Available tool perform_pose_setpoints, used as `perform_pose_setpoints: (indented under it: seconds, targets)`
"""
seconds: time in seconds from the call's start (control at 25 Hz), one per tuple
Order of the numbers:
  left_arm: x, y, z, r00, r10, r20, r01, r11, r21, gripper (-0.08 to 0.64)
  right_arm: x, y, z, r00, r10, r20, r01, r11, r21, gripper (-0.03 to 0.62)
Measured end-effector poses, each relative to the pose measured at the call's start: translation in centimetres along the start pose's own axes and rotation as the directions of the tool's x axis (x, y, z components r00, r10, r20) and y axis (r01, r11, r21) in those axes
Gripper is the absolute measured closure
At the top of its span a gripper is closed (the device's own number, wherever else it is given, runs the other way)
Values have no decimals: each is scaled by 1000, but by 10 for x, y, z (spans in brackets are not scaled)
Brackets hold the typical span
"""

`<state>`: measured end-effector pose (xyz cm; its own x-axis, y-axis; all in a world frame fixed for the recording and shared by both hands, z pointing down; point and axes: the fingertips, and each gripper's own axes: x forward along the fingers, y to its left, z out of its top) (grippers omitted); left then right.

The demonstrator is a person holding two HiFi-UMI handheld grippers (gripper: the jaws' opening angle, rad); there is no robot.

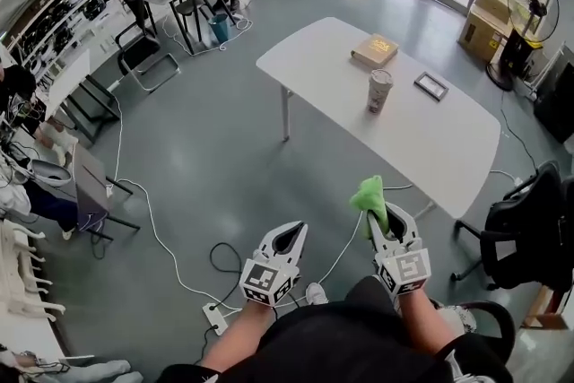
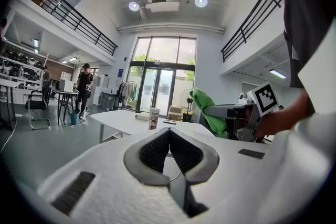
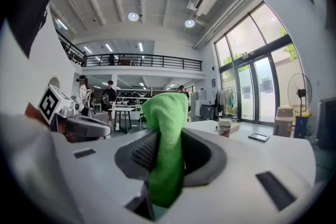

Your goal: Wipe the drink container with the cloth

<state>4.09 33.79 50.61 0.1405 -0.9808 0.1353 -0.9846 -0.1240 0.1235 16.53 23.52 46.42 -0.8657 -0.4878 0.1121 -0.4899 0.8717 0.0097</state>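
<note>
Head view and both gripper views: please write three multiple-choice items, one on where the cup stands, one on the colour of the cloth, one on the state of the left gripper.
1. Where does the cup stand?
A. on the floor
B. on the white table
C. on a chair

2. What colour is the cloth?
A. green
B. red
C. blue

3. How do the jaws of the left gripper stand?
A. shut on the cup
B. wide apart
C. together, nothing between them

1 B: the cup stands upright on the tabletop.
2 A: it shows green, clamped in the right gripper.
3 C: the left gripper view shows the tips meeting.
</note>
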Motion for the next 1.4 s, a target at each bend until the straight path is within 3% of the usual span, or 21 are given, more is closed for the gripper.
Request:
perform_pose_setpoints:
  seconds: [0.16,0.36,0.6,0.76,1.4]
  targets:
    - [0,11,-6,1000,5,-23,-5,1000,-2,548,7,4,-2,999,-7,-32,7,1000,-13,482]
    - [9,38,-16,995,85,-61,-87,995,-39,548,23,2,-14,996,11,-88,-13,999,-33,480]
    - [28,65,-15,992,98,-83,-101,994,-32,548,56,-12,-27,992,32,-120,-35,999,-28,480]
    - [61,82,-14,990,90,-106,-93,996,-18,548,86,-35,-28,991,47,-123,-49,999,-17,480]
    - [215,140,18,988,72,-139,-71,997,14,548,189,-153,-9,990,26,-139,-43,992,-116,481]
